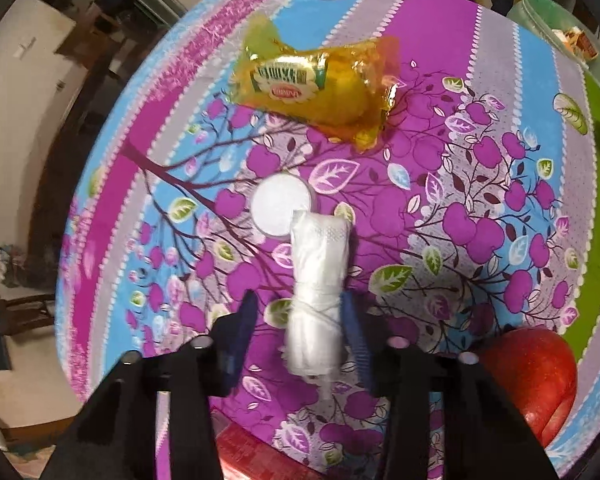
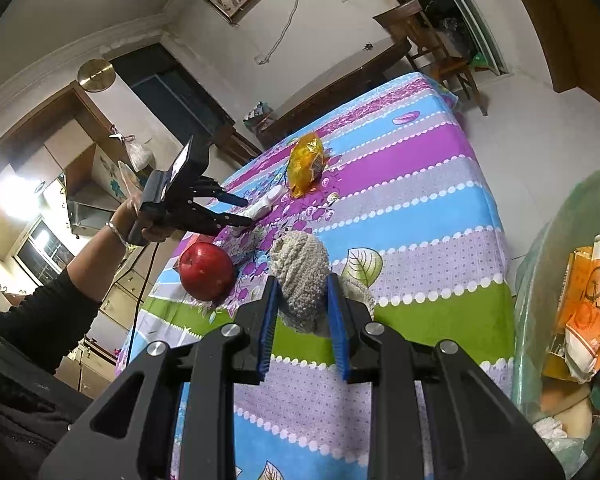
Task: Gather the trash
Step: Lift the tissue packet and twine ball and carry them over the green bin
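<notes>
While the left tongs (image 1: pixel 300 320) bracket a white wrapped bundle (image 1: pixel 318 292) lying on the bench (image 1: pixel 500 60), left pad apart, the right tongs (image 2: pixel 302 304) grip a knitted cloth (image 2: pixel 300 276).

Both grippers are built of black angular plastic; the right gripper (image 2: pixel 305 312) is fitted with 2 ribbed blue pads (image 2: pixel 337 320) and round silver screws (image 2: pixel 231 330); a black cable (image 2: pixel 138 300) hangs under the left gripper (image 2: pixel 246 212); a black sleeve (image 2: pixel 40 320) and a thin silver bracelet (image 2: pixel 116 232) are worn.
</notes>
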